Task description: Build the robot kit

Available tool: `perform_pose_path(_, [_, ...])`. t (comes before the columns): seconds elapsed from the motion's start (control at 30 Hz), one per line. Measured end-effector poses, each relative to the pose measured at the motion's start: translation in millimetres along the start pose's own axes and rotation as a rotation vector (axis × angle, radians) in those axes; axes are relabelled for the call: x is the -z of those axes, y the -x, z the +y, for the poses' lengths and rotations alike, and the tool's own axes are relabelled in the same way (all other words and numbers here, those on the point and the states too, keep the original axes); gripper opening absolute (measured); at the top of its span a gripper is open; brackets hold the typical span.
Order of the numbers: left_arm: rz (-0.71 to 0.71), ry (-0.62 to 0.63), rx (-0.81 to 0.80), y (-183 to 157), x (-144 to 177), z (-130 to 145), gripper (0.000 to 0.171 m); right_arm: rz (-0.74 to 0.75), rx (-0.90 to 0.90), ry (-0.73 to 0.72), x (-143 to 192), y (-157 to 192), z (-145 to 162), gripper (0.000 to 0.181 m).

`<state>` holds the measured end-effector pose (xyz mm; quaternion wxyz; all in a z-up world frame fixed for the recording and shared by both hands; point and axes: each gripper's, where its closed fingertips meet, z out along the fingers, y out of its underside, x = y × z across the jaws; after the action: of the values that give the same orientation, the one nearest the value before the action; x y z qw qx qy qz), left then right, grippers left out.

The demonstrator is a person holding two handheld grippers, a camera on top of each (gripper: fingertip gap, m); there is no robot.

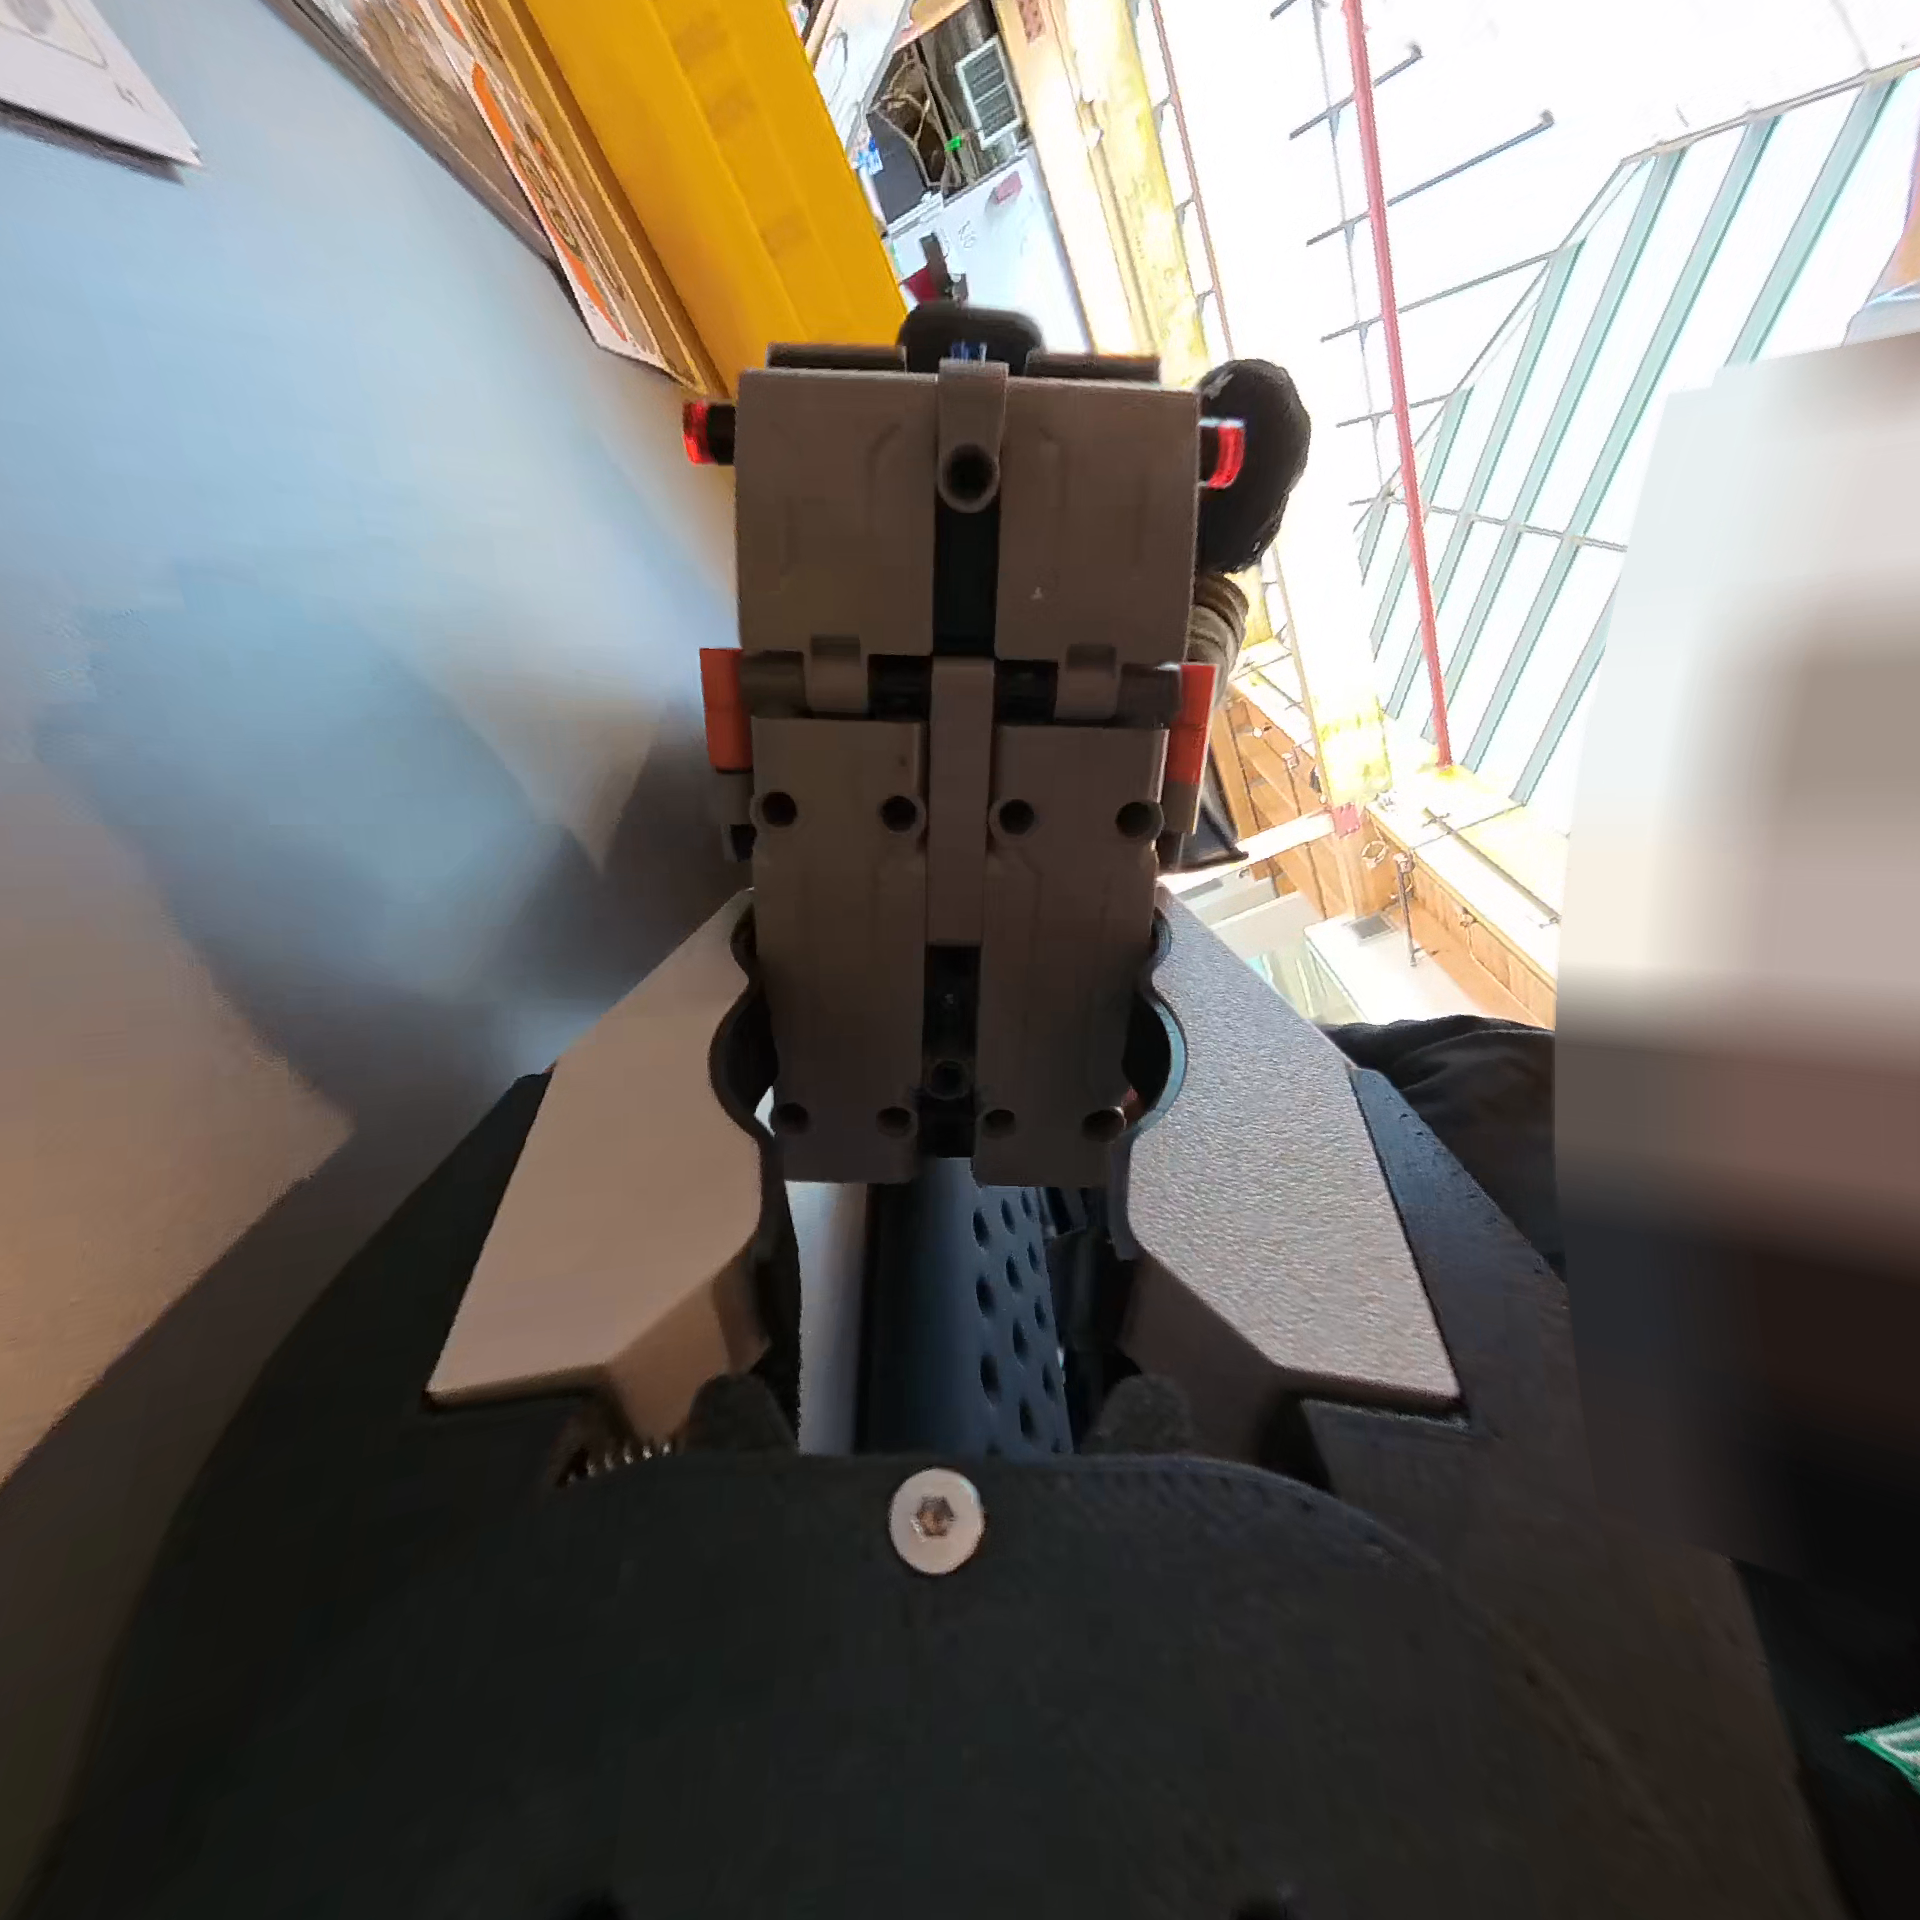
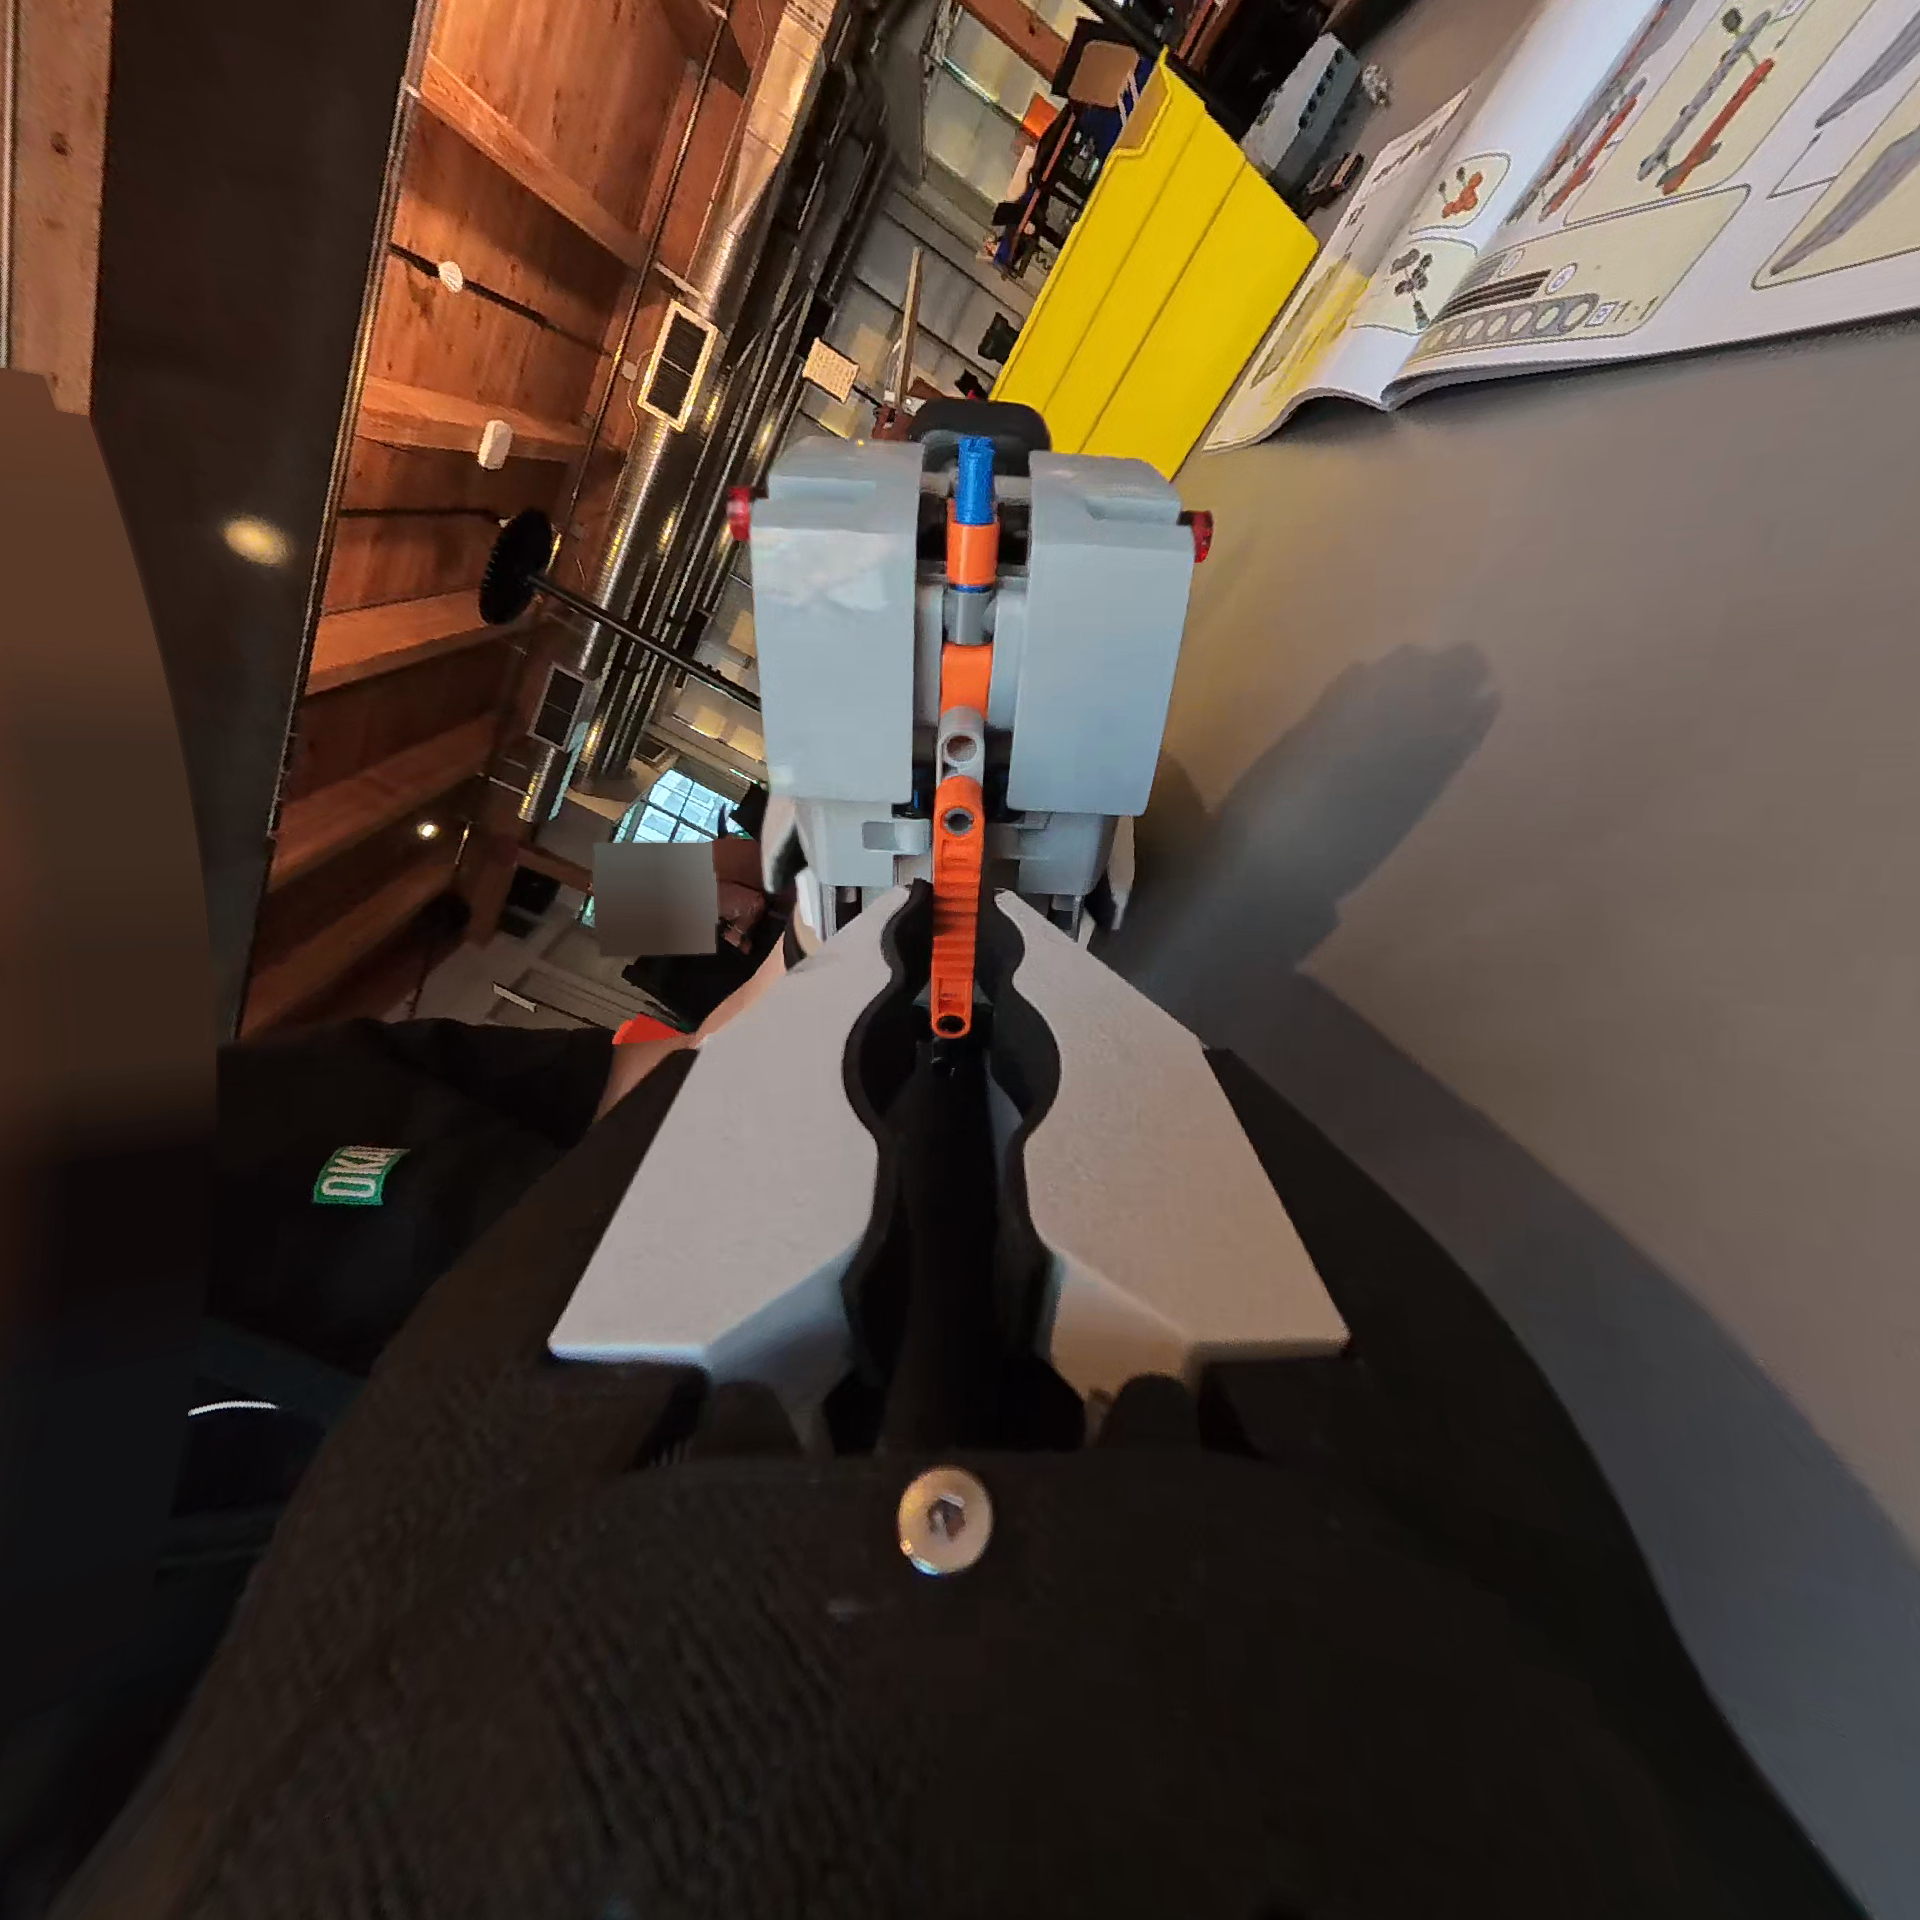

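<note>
A: Left wrist view, near to far. The left gripper [image 1: 951, 1029] is clamping the grey model [image 1: 961, 748] by its lower end; both fingers [image 1: 634, 1174] are pressing in on its sides. The model is sticking up and away from the camera, held off the bench [image 1: 260, 623].

B: Details on the model?

A: It is showing grey panels with round pin holes, a hinge line across the middle, and orange-red pegs [image 1: 722, 717] poking out at both sides. A black part is peeking over its far end.

B: Behind it?

A: A yellow bin [image 1: 727, 177] is standing on the bench, with a paper sheet [image 1: 83, 83] lying at the far corner.

B: Right wrist view?

A: The right gripper [image 2: 951, 940] is closing on an orange beam [image 2: 954, 904] that is running down the middle of the same model [image 2: 966, 665]. The fingers [image 2: 758, 1143] are sitting nearly together around it. Above the beam, an orange sleeve and a blue pin [image 2: 975, 478] are lining up between two grey blocks.

B: Further out?

A: The bench [image 2: 1558, 935] is carrying the model's shadow. Beyond that, an open booklet [image 2: 1558, 239] is lying beside the yellow bin [image 2: 1153, 301].
</note>
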<state>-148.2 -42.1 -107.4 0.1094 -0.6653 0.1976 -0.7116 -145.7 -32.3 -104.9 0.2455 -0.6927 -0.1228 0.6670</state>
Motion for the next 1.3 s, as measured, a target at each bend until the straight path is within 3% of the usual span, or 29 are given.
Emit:
perform_pose_path(1.07, [-0.006,0.027,0.062,8.3,-1.2,5.4,0.066,0.019,-0.013,0.017,-4.4,-7.1,4.7,0.006])
perform_pose_path(1.3, [-0.006,0.019,0.004,4.0,-3.9,1.9,0.066,0.008,0.012,-0.052,-1.4,-3.3,-7.5,0.006])
